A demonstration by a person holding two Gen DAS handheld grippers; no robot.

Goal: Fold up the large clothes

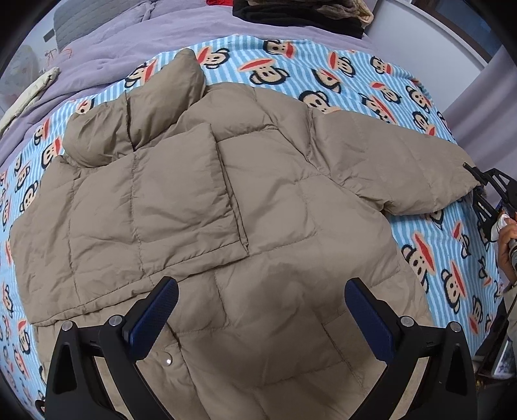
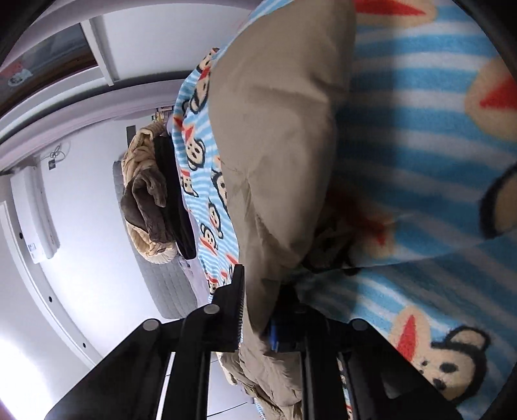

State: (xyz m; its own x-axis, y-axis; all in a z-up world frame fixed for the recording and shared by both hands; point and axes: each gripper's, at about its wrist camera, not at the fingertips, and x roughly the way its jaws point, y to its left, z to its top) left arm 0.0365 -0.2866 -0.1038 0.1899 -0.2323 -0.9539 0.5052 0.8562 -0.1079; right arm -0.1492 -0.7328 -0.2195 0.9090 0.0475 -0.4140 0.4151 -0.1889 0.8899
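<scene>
A tan puffer jacket [image 1: 226, 206] lies flat on a blue striped monkey-print blanket [image 1: 371, 77]. One sleeve is folded across its chest; the other sleeve [image 1: 404, 168] stretches out to the right. My left gripper [image 1: 260, 297] hovers open above the jacket's lower part, nothing between its blue pads. My right gripper [image 1: 475, 181] sits at the cuff of the outstretched sleeve. In the right wrist view that gripper [image 2: 258, 310] is shut on the sleeve cuff [image 2: 274, 161], tan fabric pinched between its fingers.
A lilac quilt [image 1: 129, 42] covers the far part of the bed. Folded dark and beige clothes [image 1: 300, 13] are stacked at the far edge, also seen as a pile [image 2: 152, 194]. A white wall and air conditioner [image 2: 35, 213] lie beyond.
</scene>
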